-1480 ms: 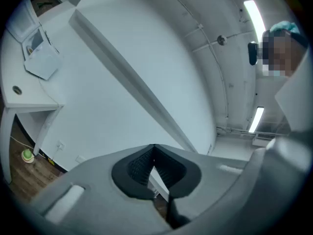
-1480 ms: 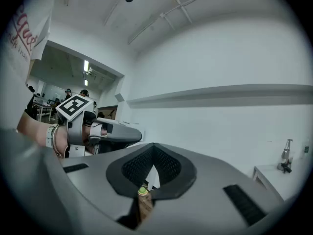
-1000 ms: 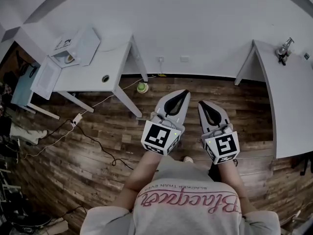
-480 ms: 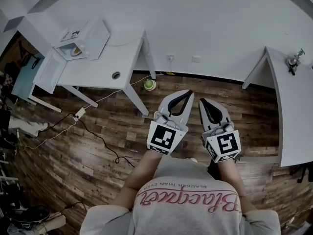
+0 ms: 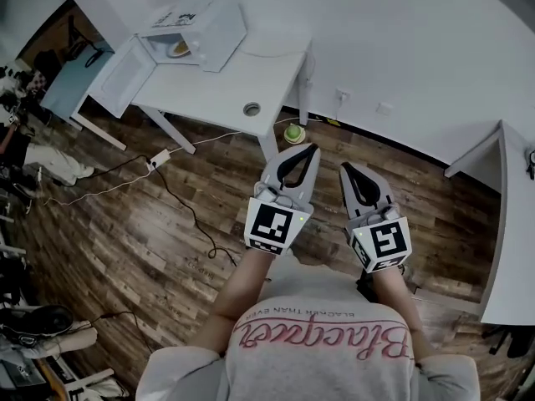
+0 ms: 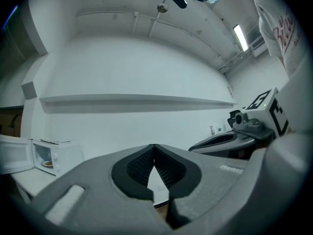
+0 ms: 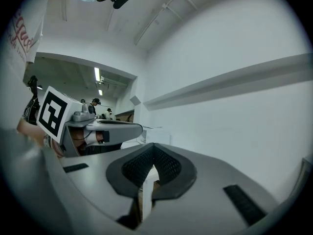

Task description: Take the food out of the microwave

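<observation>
One microwave door [image 5: 117, 78]: seen swung wide open at the far left of the head view, reaching out past the table's left edge above the wooden floor [image 5: 125, 224].
Microwave [image 5: 213, 27]: set on the left end of a white table [image 5: 251, 78]; its lit cavity is turned toward the side where the door hangs.
Food [image 5: 178, 48]: a pale yellowish portion, apparently on a small dish, seen inside the cavity and not yet taken out. It is too small for its outline to be read, so no long axis can be given.
Floor items: a power strip [image 5: 159, 157] with a trailing cable [image 5: 180, 211] is laid below the table, and a small green object [image 5: 292, 134] is seen near a table leg.
Left gripper [image 5: 313, 149]: held level in front of the body. Its jaws are brought together tip to tip, with nothing between them.
Right gripper [image 5: 343, 168]: held just beside the left one and roughly parallel to it. Its jaws are likewise closed and empty.
Deciding relation: the food lies well apart from both pairs of jaws, up and to the left of them in the head view and low at the left edge of the left gripper view. Both grippers are pointed at bare wall to the right of the microwave. The left gripper is judged nearer than the right gripper.
Next move, as judged: a swing to the left and a long approach are called for, and the jaws must be opened before the dish can be taken.
</observation>
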A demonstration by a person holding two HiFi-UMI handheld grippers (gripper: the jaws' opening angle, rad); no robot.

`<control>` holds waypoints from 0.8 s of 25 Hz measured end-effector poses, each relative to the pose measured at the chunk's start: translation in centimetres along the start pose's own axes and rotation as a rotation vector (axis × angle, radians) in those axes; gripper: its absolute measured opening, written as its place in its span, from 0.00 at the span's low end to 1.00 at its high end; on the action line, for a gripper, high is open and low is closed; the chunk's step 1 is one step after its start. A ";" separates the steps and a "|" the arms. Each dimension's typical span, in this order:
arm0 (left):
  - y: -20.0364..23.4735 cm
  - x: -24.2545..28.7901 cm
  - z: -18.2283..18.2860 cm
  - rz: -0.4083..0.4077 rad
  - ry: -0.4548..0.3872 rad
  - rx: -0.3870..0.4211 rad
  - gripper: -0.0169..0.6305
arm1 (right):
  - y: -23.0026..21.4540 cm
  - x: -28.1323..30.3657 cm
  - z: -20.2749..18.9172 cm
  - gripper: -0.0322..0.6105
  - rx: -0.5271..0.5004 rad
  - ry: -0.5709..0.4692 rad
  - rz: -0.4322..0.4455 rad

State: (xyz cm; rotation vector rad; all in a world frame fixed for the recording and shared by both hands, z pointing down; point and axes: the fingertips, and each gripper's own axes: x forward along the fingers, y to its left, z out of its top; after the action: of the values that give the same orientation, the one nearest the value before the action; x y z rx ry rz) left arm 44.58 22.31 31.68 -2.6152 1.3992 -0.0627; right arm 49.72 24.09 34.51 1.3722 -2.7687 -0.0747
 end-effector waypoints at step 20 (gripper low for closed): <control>17.0 -9.3 -4.1 0.212 0.023 -0.085 0.03 | 14.0 13.3 -0.4 0.06 -0.078 0.074 0.246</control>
State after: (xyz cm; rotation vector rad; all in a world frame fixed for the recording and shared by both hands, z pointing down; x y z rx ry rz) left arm 24.98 20.22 33.21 -2.5216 1.7137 -0.0048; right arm 30.61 21.98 36.11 0.9884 -2.8140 -0.1180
